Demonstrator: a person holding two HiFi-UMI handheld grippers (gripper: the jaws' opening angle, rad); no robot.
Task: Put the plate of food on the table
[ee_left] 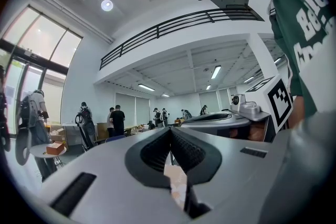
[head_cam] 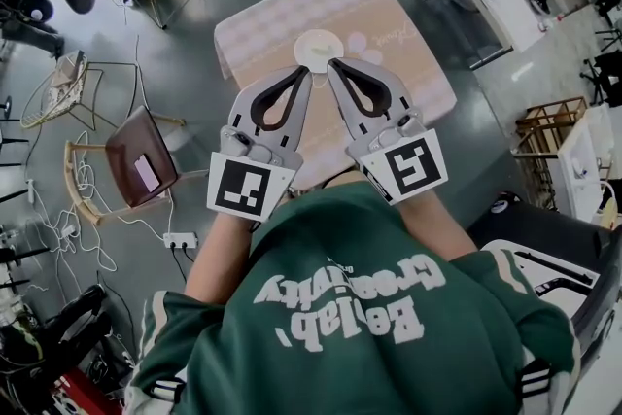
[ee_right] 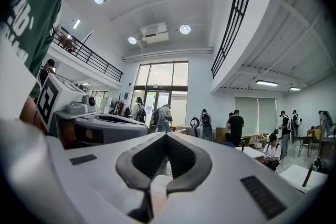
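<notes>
Grey floor fills the head view, with a worktop (head_cam: 258,29) under a pink checked cloth at upper centre. On that cloth sits the pale round plate (head_cam: 318,44); what it carries is too small to make out. The left gripper (head_cam: 303,73) and the right gripper (head_cam: 335,65) are held side by side over the near half of the worktop, angled toward each other, and their tips overlap the plate's lower edge in the picture. Whether they touch it cannot be told.

The left gripper view shows the left gripper's dark ribbed fingers (ee_left: 155,152) pressed together at the tip with nothing between them. The right gripper view shows the right gripper's fingers (ee_right: 184,157) also meeting at the tip, empty.

A wooden chair (head_cam: 141,160) stands at the left of the head view, and the person's green sweatshirt (head_cam: 360,306) fills the bottom.
</notes>
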